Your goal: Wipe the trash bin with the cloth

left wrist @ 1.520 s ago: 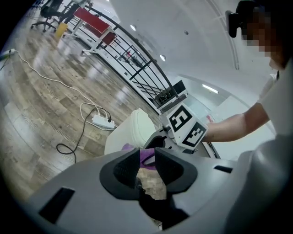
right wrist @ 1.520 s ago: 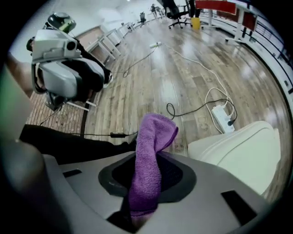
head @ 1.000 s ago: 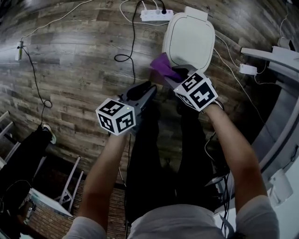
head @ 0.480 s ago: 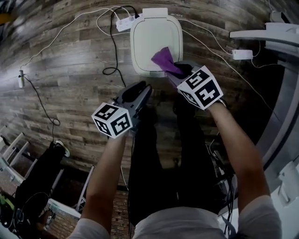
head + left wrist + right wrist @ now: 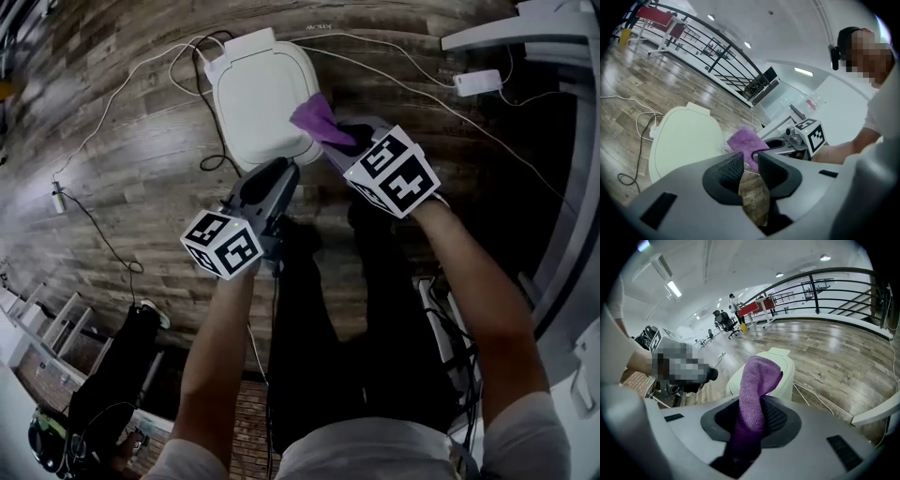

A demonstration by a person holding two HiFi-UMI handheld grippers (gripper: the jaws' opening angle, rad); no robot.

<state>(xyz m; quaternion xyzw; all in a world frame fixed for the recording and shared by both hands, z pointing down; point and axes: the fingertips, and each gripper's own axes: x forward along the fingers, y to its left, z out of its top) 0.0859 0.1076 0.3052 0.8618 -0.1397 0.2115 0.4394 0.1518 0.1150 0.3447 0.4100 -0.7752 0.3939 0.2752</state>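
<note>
Head view looks steeply down on a cream plastic trash bin [image 5: 234, 122] with a rounded-square lid [image 5: 262, 84], shut. It stands on the dark wood-plank floor [image 5: 122, 169] ahead of the person's legs, with white cables [image 5: 141, 67] trailing round it. The right gripper [image 5: 345, 141] is pinched on a purple fleecy cloth [image 5: 317, 117]. In the right gripper view the fabric is pressed between its pads [image 5: 776, 418] and stands up out of them in a loose fold, with the bin just beyond. The cloth's free end overlaps the lid's near right edge in the head view, yet the left gripper view sets it just beside that edge — whether it touches the plastic I cannot tell. The left gripper [image 5: 278, 172] hovers near the bin's front. Its jaws are drawn close, with only a narrow slit between the ribbed pads [image 5: 730, 171] and nothing but floor showing through, so it carries nothing. As I judge it, the preparation is done: cloth gripped, bin reached, lid down and ready to be rubbed. The wiping itself looks barely begun at most — no part of the lid or walls can be read as cleaned, and the whole top, sides and front appear to be left. The empty gripper could steady the bin, which looks light enough to slide under a push.
</note>
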